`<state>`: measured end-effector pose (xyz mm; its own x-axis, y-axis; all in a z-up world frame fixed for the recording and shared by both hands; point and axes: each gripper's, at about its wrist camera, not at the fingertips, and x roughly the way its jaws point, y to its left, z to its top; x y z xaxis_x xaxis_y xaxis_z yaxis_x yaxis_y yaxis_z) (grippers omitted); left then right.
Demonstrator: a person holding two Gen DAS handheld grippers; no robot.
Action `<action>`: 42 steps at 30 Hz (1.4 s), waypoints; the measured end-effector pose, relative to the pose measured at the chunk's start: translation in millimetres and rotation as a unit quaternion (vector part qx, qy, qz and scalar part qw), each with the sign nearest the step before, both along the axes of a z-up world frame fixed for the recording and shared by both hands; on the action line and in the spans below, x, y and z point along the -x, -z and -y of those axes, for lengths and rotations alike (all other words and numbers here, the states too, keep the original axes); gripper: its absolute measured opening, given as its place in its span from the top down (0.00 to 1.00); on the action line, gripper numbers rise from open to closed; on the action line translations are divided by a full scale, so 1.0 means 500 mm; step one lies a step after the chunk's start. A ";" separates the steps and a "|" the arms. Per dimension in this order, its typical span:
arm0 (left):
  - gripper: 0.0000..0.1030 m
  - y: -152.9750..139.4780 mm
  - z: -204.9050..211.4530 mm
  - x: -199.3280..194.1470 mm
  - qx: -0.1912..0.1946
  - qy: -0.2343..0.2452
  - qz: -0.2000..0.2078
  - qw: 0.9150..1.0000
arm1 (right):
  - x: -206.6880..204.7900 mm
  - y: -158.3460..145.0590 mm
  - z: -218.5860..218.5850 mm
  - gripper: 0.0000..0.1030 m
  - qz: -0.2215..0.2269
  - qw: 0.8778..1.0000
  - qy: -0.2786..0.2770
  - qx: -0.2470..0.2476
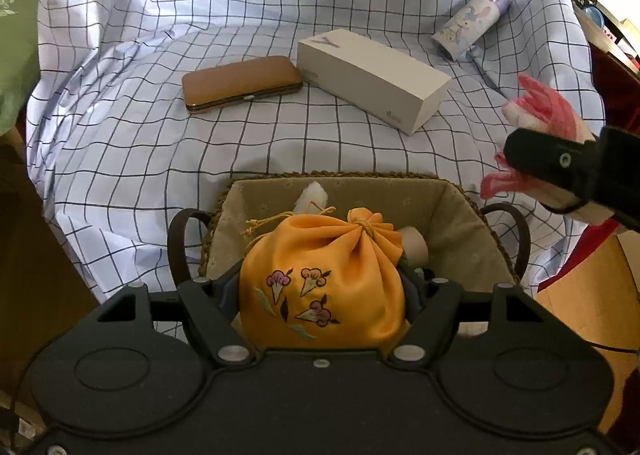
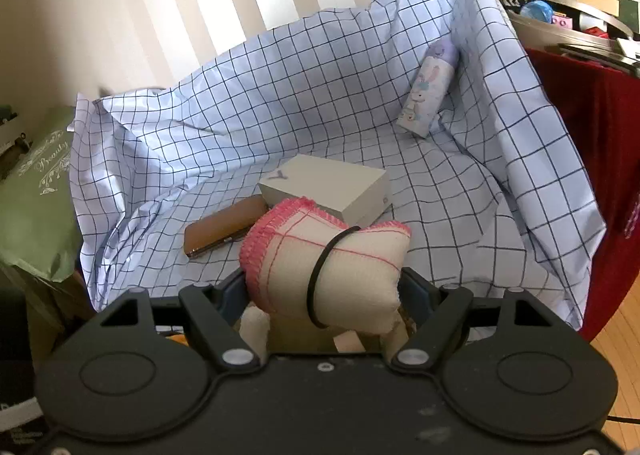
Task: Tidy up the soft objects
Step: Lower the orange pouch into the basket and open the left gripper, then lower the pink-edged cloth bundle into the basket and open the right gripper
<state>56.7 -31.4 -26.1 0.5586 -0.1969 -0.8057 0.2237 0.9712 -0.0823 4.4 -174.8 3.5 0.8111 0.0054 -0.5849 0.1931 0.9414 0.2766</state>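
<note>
Left gripper: jaws clenched on an orange drawstring pouch with embroidered flowers, held over a woven basket with fabric lining and dark loop handles. A white fluffy item lies in the basket just beyond the pouch.

Right gripper: jaws grasping a rolled cream cloth with pink stitched edge, bound by a black elastic band.

Ahead of both jaws, on a blue-checked sheet: a brown hard case, touching or just beside a white rectangular box. Further off, a small printed bottle with lilac cap lies on its side.
</note>
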 end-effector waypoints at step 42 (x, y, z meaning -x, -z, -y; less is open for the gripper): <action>0.17 0.000 -0.048 0.052 -0.001 -0.079 0.040 0.996 | 0.024 0.018 -0.025 0.24 -0.022 0.998 -0.017 0.048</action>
